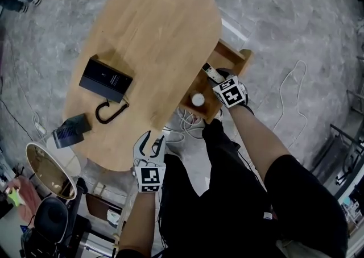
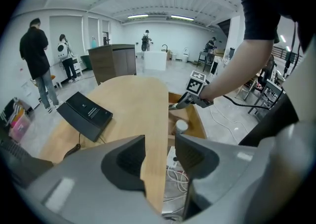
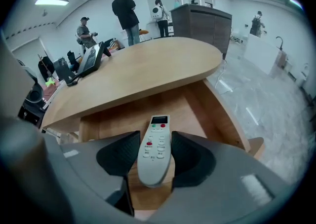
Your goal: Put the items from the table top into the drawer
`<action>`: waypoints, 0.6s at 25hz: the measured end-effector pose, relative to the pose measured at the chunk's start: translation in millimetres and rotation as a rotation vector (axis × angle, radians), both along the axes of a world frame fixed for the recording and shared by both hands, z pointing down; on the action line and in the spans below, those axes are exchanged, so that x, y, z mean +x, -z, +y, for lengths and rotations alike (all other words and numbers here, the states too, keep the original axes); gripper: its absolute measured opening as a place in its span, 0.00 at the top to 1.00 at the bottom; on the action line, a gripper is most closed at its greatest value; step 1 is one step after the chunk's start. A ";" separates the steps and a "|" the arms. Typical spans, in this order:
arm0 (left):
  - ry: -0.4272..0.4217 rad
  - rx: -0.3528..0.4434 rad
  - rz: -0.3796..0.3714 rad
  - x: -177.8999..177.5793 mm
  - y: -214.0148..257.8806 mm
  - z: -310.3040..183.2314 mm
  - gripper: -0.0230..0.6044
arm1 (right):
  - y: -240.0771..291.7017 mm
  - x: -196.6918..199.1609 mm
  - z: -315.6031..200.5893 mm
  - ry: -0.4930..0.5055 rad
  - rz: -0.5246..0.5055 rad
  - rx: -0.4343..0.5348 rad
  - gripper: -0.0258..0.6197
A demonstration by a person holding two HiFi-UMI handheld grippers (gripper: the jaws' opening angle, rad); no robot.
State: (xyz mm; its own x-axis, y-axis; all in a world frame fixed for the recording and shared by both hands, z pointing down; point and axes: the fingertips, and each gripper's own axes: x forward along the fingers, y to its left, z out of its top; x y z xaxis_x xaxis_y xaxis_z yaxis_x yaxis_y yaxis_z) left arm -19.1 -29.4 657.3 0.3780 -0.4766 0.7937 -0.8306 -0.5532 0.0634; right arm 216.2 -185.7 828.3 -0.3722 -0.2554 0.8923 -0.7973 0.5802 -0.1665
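- We hold the right gripper (image 3: 156, 155) over the open wooden drawer (image 3: 114, 120), pointing steeply down; its jaws are closed on the sides of a white remote control (image 3: 156, 145).
- The remote's small screen and its red and green buttons face up, and its screen end sticks out past the jaws toward the back of the drawer.
- We cannot tell whether the remote touches the drawer's floor.
- In the head view the drawer (image 1: 234, 55) juts out from under the right edge of the oval wooden table (image 1: 153, 24), with the right gripper (image 1: 211, 74) and the remote control (image 1: 208, 70) above it.
- A white-capped bottle (image 1: 197, 100) already stands in the drawer's near end.
- Our left gripper (image 1: 155, 142) hovers at the near edge of the table, its jaws apart with nothing between them; in the left gripper view (image 2: 160, 155) only the table's edge shows through the gap.
- On the table top lie a black box (image 1: 106, 79), a black coiled cable (image 1: 109, 112) just beside it, and a small dark device (image 1: 70, 132) near the left edge.
- White cables (image 1: 183, 124) lie on the floor below the drawer.
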 end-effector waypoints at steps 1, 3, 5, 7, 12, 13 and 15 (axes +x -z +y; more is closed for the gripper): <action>0.007 -0.004 0.001 -2.6 -1.6 2.3 0.66 | -4.6 -2.4 0.5 0.007 0.007 -0.010 0.62; 0.021 -0.010 0.004 -6.7 -4.1 6.4 0.66 | -11.3 -5.8 0.8 0.016 0.020 -0.023 0.62; 0.032 -0.012 0.010 -10.1 -6.3 10.8 0.66 | -16.8 -8.0 1.4 0.013 0.028 -0.034 0.62; 0.041 -0.016 0.015 -13.5 -8.0 15.8 0.66 | -22.6 -10.0 4.1 0.010 0.037 -0.051 0.62; 0.061 -0.015 0.024 -19.9 -7.5 24.0 0.66 | -40.0 -10.0 9.6 0.018 0.067 -0.108 0.62; 0.064 -0.015 0.025 -21.9 -8.2 26.6 0.66 | -43.6 -9.3 10.5 0.017 0.073 -0.118 0.62; 0.071 -0.020 0.024 -27.9 -11.7 33.2 0.66 | -49.0 -8.5 11.8 0.018 0.087 -0.126 0.62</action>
